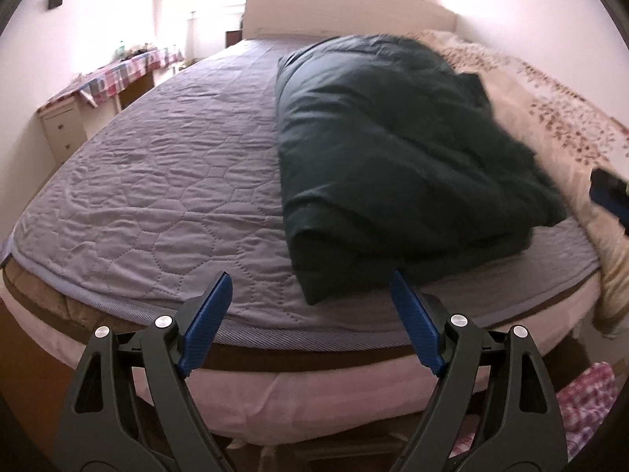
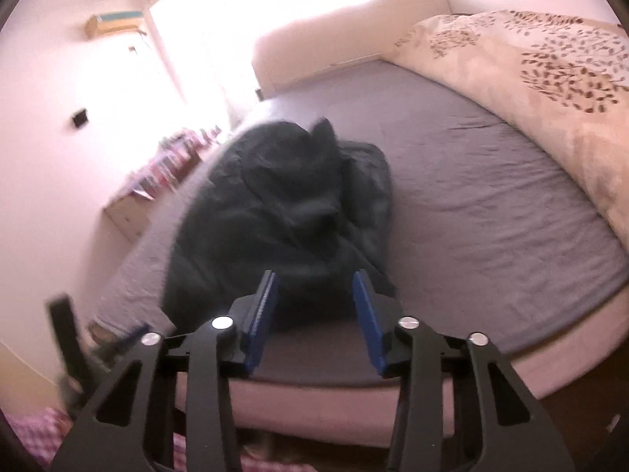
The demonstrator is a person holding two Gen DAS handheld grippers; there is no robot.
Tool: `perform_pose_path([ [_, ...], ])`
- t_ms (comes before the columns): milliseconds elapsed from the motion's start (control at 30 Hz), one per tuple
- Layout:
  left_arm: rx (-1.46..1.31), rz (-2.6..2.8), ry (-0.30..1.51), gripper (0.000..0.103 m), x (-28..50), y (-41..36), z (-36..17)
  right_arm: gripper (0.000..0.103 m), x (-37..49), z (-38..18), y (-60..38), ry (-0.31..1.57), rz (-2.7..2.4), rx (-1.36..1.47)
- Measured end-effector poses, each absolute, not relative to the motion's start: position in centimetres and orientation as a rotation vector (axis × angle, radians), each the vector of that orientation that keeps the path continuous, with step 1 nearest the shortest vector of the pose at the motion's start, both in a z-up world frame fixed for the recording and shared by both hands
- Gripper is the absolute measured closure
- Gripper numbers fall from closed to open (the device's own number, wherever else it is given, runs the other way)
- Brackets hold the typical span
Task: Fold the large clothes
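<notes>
A large dark green garment [image 1: 393, 149] lies folded in a thick bundle on the grey quilted bed [image 1: 165, 165], near the bed's foot edge. My left gripper [image 1: 310, 281] is open and empty, just short of the bundle's near corner. In the right wrist view the same garment [image 2: 283, 212] lies rumpled on the bed [image 2: 471, 204]. My right gripper [image 2: 314, 279] is open and empty, its fingertips at the garment's near edge. The right gripper also shows at the right edge of the left wrist view [image 1: 609, 192]. The left gripper shows blurred at the lower left of the right wrist view [image 2: 74, 350].
A beige leaf-print duvet [image 1: 550, 94] is heaped along the bed's right side, also in the right wrist view [image 2: 558, 70]. A headboard [image 1: 346, 4] stands at the far end. A desk with a checked cloth [image 1: 114, 74] stands left of the bed. Checked fabric [image 1: 585, 405] lies on the floor.
</notes>
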State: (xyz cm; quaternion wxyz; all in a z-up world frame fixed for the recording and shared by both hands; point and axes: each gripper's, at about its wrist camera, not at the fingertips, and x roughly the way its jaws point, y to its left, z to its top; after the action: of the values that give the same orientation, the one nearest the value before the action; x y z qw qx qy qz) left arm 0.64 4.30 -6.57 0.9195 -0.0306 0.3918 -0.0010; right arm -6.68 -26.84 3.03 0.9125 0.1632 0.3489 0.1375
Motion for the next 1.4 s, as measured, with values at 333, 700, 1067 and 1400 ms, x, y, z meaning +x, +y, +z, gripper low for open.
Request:
perform_pose_path([
  [333, -0.132, 0.194, 0.863, 0.024, 1.4, 7.7, -7.9, 0.09, -1.0, -4.1, -25.7, 0.96, 0.263, 0.349],
  [700, -0.144, 0.195, 0.888, 0.024, 0.8, 7.8, -7.3, 0.09, -1.6, -4.0, -24.4, 0.935, 0.256, 0.238],
  [1067, -0.112, 0.134, 0.886, 0.024, -1.4, 6.7, -5.4, 0.056, -6.2, -1.5, -24.3, 0.88, 0.252, 0.209],
  [1400, -0.067, 0.085, 0.886, 0.024, -3.1, 5.0, -4.6, 0.039, -9.6, -3.4, -22.5, 0.981, 0.231, 0.056],
])
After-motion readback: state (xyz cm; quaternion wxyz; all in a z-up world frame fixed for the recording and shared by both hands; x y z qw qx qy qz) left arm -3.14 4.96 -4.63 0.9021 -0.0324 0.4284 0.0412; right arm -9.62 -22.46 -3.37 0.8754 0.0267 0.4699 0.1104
